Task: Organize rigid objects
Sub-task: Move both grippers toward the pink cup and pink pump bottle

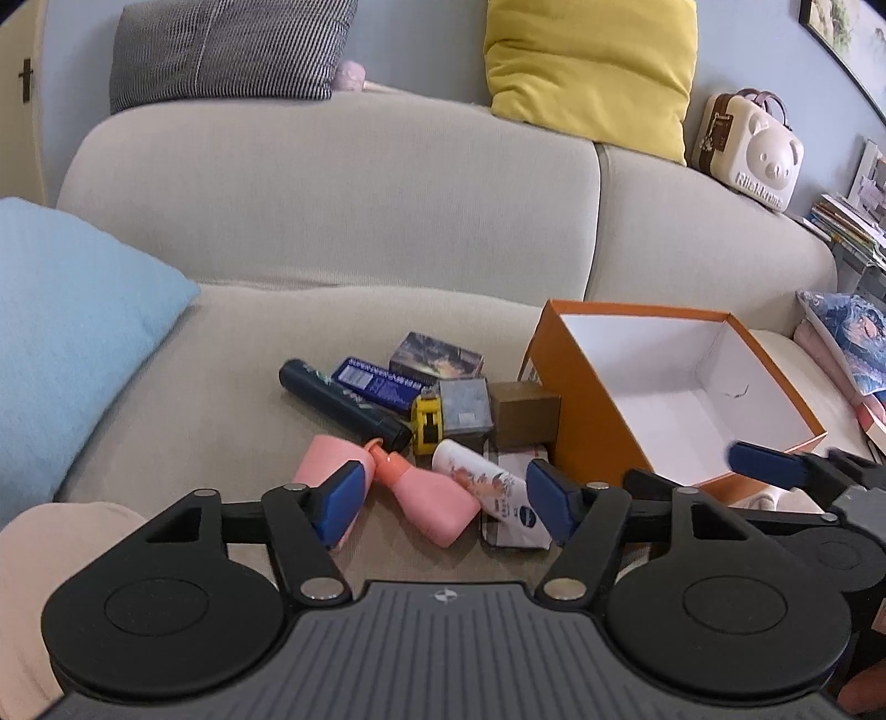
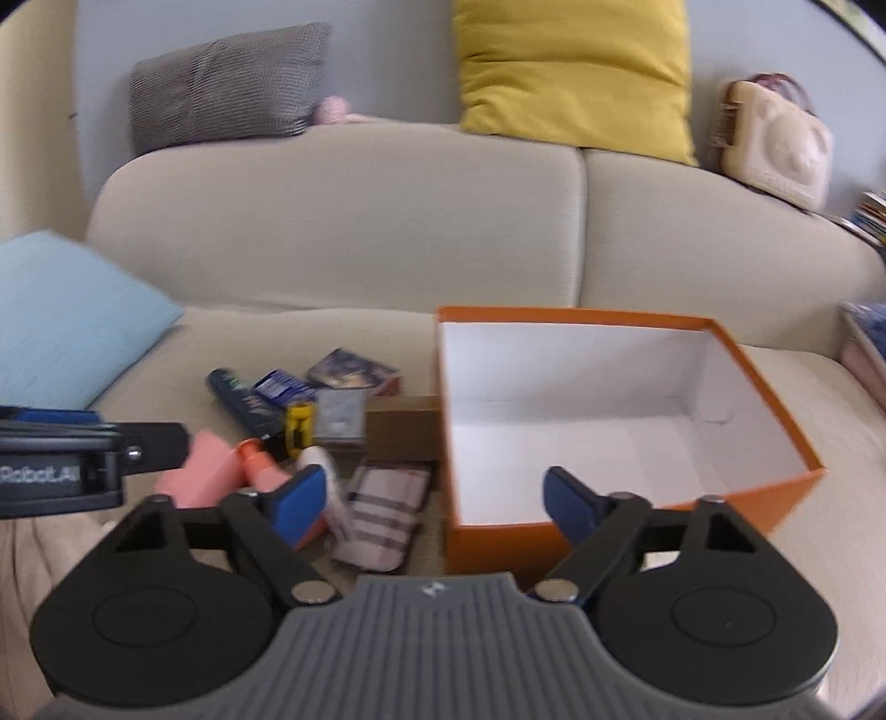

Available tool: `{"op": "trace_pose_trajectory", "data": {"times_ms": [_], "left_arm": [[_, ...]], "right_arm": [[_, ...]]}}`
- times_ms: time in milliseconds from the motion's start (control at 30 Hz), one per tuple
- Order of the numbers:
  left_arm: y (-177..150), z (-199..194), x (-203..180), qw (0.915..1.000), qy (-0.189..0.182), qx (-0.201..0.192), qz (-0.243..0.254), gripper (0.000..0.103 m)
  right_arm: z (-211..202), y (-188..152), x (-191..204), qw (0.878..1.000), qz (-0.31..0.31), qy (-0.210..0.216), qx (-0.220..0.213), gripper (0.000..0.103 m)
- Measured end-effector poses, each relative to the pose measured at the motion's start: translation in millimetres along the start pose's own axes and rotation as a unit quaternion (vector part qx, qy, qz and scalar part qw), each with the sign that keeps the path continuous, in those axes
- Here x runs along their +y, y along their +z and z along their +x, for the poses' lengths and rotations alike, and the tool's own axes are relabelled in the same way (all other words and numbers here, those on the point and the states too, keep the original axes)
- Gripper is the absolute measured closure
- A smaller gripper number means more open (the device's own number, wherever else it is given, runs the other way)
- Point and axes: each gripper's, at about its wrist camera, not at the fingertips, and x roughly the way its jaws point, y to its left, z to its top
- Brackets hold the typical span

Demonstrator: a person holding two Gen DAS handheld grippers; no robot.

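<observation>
A pile of small items lies on the beige sofa seat (image 1: 210, 354): a pink bottle (image 1: 426, 495), a white tube (image 1: 479, 476), a yellow tape measure (image 1: 426, 423), a dark bottle (image 1: 343, 404), a blue box (image 1: 379, 382), a grey tin (image 1: 465, 407) and a brown box (image 1: 523, 421). An open orange box (image 1: 587, 399) with a bare white inside stands to their right, also in the right wrist view (image 2: 498, 537). My left gripper (image 1: 446, 504) is open and empty just before the pile. My right gripper (image 2: 437, 498) is open and empty at the orange box's near left corner.
A light blue cushion (image 1: 66, 343) lies at the left. A striped pouch (image 2: 387, 509) lies by the box. Grey (image 1: 227, 50) and yellow (image 1: 592, 72) cushions and a cream bear case (image 1: 747, 149) sit on the sofa back. Books (image 1: 847, 227) stack at the right.
</observation>
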Motion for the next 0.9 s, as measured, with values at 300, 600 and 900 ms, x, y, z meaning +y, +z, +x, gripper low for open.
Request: {"op": "trace_pose_trajectory", "data": {"times_ms": [300, 600, 900], "left_arm": [[6.3, 24.8, 34.1, 0.9988, -0.002, 0.049, -0.004, 0.047], [12.8, 74.3, 76.3, 0.9922, 0.008, 0.124, -0.002, 0.04], [16.0, 118.5, 103.1, 0.9773, -0.011, 0.206, -0.049, 0.038]], "right_arm": [[32.3, 11.2, 27.6, 0.995, -0.046, 0.084, 0.03, 0.064], [94.6, 18.4, 65.6, 0.977, -0.092, 0.157, 0.108, 0.075], [154.3, 32.6, 89.5, 0.966, -0.116, 0.174, 0.153, 0.077]]}}
